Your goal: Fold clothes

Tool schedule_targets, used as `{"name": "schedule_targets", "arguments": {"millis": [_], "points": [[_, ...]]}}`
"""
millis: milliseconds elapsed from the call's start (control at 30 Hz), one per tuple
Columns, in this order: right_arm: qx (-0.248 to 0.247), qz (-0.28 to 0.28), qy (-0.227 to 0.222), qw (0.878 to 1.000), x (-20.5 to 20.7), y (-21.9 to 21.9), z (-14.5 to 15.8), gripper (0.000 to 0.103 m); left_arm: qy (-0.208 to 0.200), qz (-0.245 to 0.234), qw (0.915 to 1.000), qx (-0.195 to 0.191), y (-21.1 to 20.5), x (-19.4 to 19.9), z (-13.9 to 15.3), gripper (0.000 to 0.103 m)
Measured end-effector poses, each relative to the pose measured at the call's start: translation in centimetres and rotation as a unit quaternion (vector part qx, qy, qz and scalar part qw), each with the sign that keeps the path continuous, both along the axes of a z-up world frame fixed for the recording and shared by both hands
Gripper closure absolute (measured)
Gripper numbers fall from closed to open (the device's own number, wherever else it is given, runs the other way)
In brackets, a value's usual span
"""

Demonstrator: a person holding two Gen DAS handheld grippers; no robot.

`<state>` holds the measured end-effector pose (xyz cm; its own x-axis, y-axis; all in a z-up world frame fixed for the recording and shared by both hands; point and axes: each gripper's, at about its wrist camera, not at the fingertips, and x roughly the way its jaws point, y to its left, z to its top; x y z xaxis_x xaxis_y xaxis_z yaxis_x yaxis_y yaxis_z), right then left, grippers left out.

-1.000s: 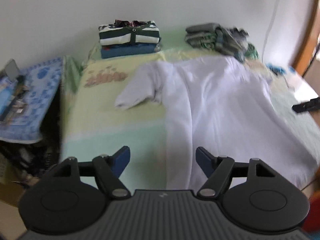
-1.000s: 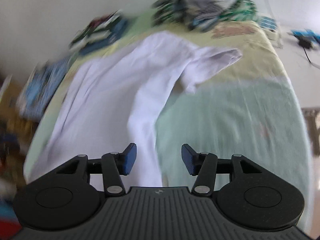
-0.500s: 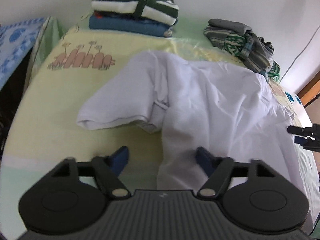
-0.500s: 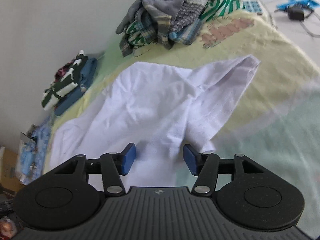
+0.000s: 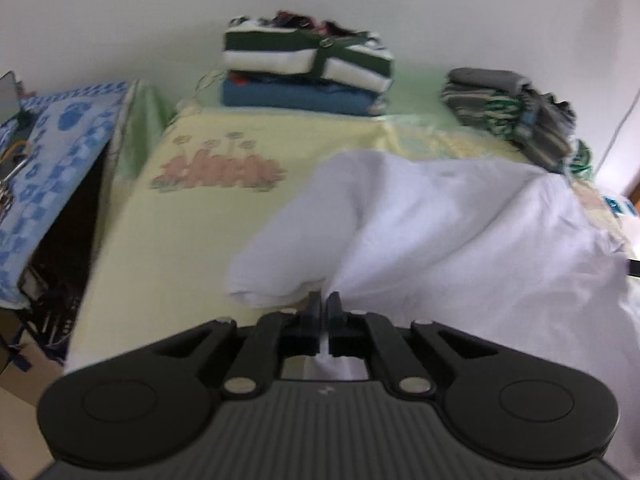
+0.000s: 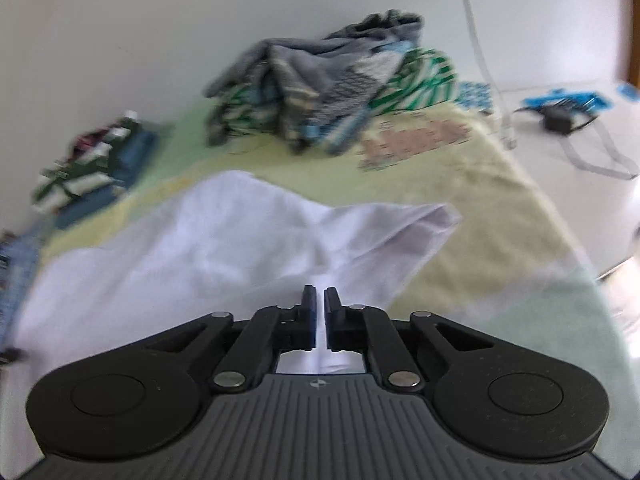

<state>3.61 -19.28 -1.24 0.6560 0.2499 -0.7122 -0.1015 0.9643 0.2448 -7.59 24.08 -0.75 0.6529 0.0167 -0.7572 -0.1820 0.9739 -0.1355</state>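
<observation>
We had the white shirt (image 5: 460, 232) spread on the bed (image 5: 168, 240), its body toward us and one sleeve lying out to each side. Our left claw (image 5: 324, 308) was clamped on the shirt's cloth near one sleeve, and our right claw (image 6: 316, 304) was pinched on it beside the other. A folded stack (image 5: 308, 68) and a loose pile of clothes (image 6: 328, 84) sat by the wall.
</observation>
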Motion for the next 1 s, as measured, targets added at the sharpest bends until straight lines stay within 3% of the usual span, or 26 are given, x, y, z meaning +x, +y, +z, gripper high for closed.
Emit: {"name": "schedule_targets", "arguments": {"millis": [33, 133, 233, 300, 367, 400, 500, 600, 700, 733, 767, 867, 1000], "points": [[-0.014, -0.006, 0.0, 1.0, 0.2, 0.0, -0.3, 0.099, 0.007, 0.002, 1.0, 0.004, 0.4, 0.2, -0.4, 0.098], [0.009, -0.021, 0.018, 1.0, 0.7, -0.6, -1.7, 0.098, 0.016, -0.004, 0.9994, 0.03, 0.2, 0.5, -1.6, 0.095], [0.053, -0.015, 0.017, 0.998, -0.2, -1.1, -0.7, 0.088, 0.016, -0.01, 0.9994, 0.03, 0.1, 0.1, -1.1, 0.093], [0.086, -0.006, 0.015, 0.996, -1.1, -1.4, 0.3, 0.079, 0.01, -0.008, 0.9996, 0.024, 0.3, -0.7, -0.5, 0.087], [0.082, 0.005, 0.009, 0.997, -2.3, -1.1, 1.0, 0.058, 0.004, 0.0, 0.9996, 0.026, 0.4, -1.8, 0.3, 0.077], [0.08, 0.014, 0.008, 0.997, -2.8, -0.9, 1.1, 0.056, 0.0, 0.006, 0.9995, 0.031, 0.4, -2.5, 0.6, 0.071], [0.066, 0.036, 0.016, 0.997, -3.7, 0.2, 0.7, 0.056, -0.006, 0.012, 0.9995, 0.03, -0.2, -4.6, 1.6, 0.069], [0.061, 0.043, 0.03, 0.997, -4.0, 1.2, -0.5, 0.056, 0.0, 0.005, 0.9996, 0.027, -1.1, -5.8, 1.7, 0.054], [0.065, 0.038, 0.031, 0.997, -4.1, 1.5, -1.2, 0.072, 0.015, 0.007, 0.9993, 0.034, -1.7, -5.9, 0.7, 0.054], [0.062, 0.045, 0.032, 0.997, -3.9, 1.6, -1.2, 0.094, 0.023, 0.012, 0.9992, 0.032, -1.7, -5.8, 0.3, 0.054], [0.054, 0.048, 0.031, 0.997, -3.9, 1.6, -1.1, 0.1, 0.03, 0.015, 0.999, 0.031, -1.7, -5.7, -0.1, 0.054], [0.003, 0.028, 0.002, 1.0, -4.2, 1.2, -0.4, 0.1, 0.038, 0.022, 0.9987, 0.028, -1.7, -5.8, -0.6, 0.054], [-0.014, -0.009, 0.003, 1.0, -3.5, -0.3, -1.1, 0.102, 0.045, 0.027, 0.998, 0.034, -1.8, -6.0, -0.9, 0.054]]}}
